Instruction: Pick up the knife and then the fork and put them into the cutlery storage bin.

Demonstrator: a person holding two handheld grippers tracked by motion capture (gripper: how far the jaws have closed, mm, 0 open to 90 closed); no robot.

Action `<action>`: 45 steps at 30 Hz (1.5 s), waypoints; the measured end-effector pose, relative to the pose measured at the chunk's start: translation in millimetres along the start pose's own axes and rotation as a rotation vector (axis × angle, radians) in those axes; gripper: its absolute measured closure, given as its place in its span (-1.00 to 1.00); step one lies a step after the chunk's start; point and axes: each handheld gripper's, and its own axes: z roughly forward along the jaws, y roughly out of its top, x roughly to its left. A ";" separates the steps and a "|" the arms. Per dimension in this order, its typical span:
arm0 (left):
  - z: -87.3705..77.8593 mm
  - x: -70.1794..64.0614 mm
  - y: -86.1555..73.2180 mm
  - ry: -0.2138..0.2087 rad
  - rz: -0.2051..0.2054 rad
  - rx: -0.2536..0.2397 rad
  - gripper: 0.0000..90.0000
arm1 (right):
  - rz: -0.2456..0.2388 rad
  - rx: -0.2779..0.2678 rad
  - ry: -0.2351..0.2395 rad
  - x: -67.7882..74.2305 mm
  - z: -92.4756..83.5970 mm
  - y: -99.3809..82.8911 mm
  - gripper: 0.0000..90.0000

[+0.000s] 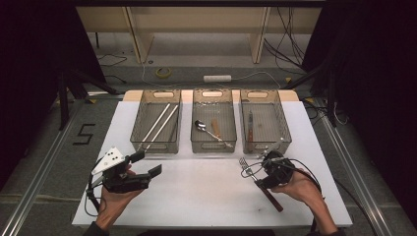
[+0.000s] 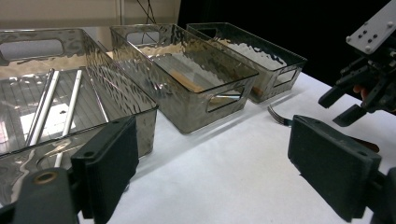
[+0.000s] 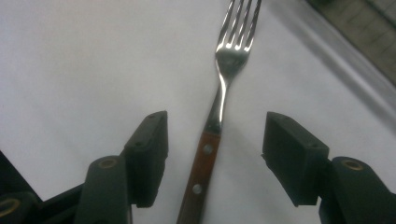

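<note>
Bins stand in a row at the far side of the white table [image 1: 196, 187], three of them, clear and wavy-walled. The left bin [image 1: 156, 120] holds two long white chopsticks [image 1: 160, 125] lying side by side. The middle bin [image 1: 213, 120] holds a metal spoon [image 1: 202, 127] and a small wooden stick. The right bin [image 1: 265, 120] holds a knife with a dark red handle [image 1: 250, 129].

The table sits on a grey floor with a roll of tape [image 1: 163, 72], a white power strip and loose cables behind it. A black number five is marked on the floor to the left.

The fork [image 3: 219, 112] lies flat on the table, just in front of the right bin. It has shiny prongs and a brown wooden handle with two rivets. The right gripper [image 3: 215, 154] is low over it. Its jaws are open, one on each side of the handle, and the pads do not touch it.

The left gripper [image 1: 147, 164] is held above the table near the left bin. Its jaws are wide open and hold nothing.

The right gripper view shows the fork's rivets and prongs up close. The left gripper view shows the bins from the side, the fork's prongs and the other gripper far off.
</note>
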 end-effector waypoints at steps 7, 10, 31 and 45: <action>-0.1 0.0 0.0 0.000 0.000 -0.002 -0.65 | 0.007 0.053 0.014 2.4 9.7 -7.1 0.10; -0.3 0.2 0.0 0.000 -0.001 -0.003 -0.65 | 0.004 0.066 0.021 2.0 11.4 -9.0 0.16; -0.6 -0.4 0.1 -0.001 0.000 -0.002 -0.65 | -0.015 0.110 0.017 3.9 23.3 -13.5 0.46; -0.5 -0.5 -0.1 0.000 0.002 -0.002 -0.65 | -0.027 0.119 -0.015 5.0 26.5 -13.4 0.63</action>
